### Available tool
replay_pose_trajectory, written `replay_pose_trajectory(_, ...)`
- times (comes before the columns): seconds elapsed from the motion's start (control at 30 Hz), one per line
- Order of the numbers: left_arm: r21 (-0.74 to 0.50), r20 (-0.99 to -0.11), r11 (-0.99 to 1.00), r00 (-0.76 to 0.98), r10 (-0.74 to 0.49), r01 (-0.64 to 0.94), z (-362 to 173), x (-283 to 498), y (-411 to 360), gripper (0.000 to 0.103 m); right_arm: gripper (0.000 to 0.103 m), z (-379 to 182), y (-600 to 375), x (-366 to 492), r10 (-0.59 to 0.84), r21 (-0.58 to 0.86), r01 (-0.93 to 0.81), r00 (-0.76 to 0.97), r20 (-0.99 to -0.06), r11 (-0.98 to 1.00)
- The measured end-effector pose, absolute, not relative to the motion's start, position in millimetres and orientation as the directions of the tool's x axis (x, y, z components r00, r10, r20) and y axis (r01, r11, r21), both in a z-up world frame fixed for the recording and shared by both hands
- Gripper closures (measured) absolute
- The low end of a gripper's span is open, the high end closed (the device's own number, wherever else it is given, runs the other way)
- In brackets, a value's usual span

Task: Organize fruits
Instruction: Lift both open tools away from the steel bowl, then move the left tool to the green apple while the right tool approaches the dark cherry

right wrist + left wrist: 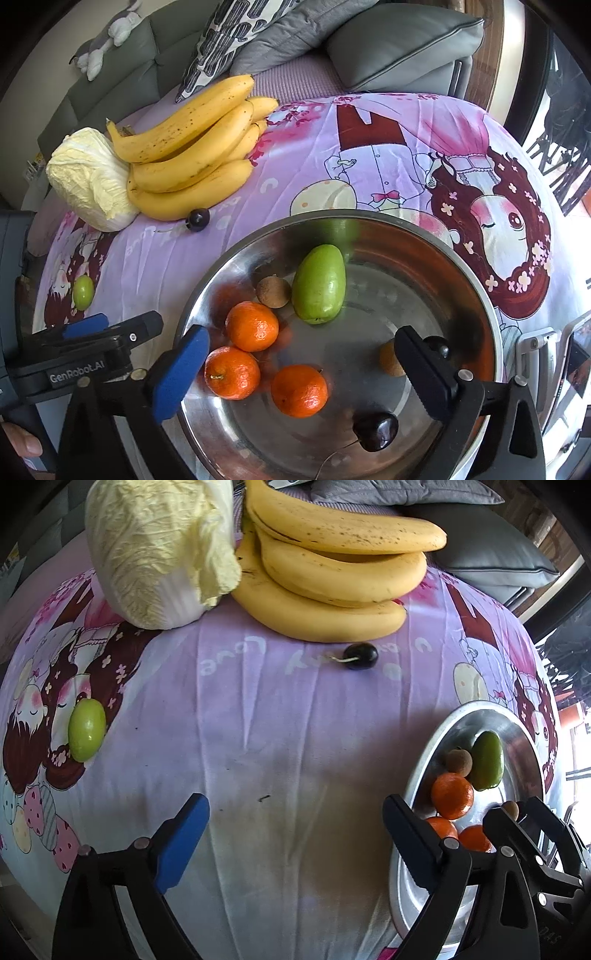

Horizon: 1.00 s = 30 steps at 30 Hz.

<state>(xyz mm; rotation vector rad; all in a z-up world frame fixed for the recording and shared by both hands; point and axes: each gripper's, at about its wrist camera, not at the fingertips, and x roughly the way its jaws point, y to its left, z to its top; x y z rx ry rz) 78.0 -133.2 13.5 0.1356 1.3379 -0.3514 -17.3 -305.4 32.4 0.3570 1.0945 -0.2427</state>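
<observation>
Fruits: three oranges (252, 325), green mango (320, 283), two brown longans (273, 291), dark cherry (376, 430) in steel bowl (476, 295). On purple cloth (280, 716): banana bunch (332, 572), cabbage (155, 550), loose cherry (361, 656), small green fruit (86, 729). Left gripper (295, 834): jaws wide, empty, above cloth beside bowl. Right gripper (299, 373): jaws wide, empty, over bowl.

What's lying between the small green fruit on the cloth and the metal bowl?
Only bare cloth between green fruit and bowl, per left wrist view.
</observation>
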Motion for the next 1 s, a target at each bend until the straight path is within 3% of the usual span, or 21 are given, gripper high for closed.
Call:
replay_pose_trajectory(0.83, -0.204, -0.934, 0.918, 0.214, -0.287, 0.341, 23.8, 90.2, -87.3, 0.008, 0.0, 33.0, -281.4, -3.4, -0.004, 0.18, 0.313, 0.507, -0.862, 0.933)
replay_pose_trajectory(1.0, -0.176, -0.936, 0.93, 0.237, -0.26, 0.323, 30.7, 96.4, -68.9, 0.008, 0.0, 35.8, -264.6, 5.4, 0.013, 0.18, 0.268, 0.526, -0.85, 0.946)
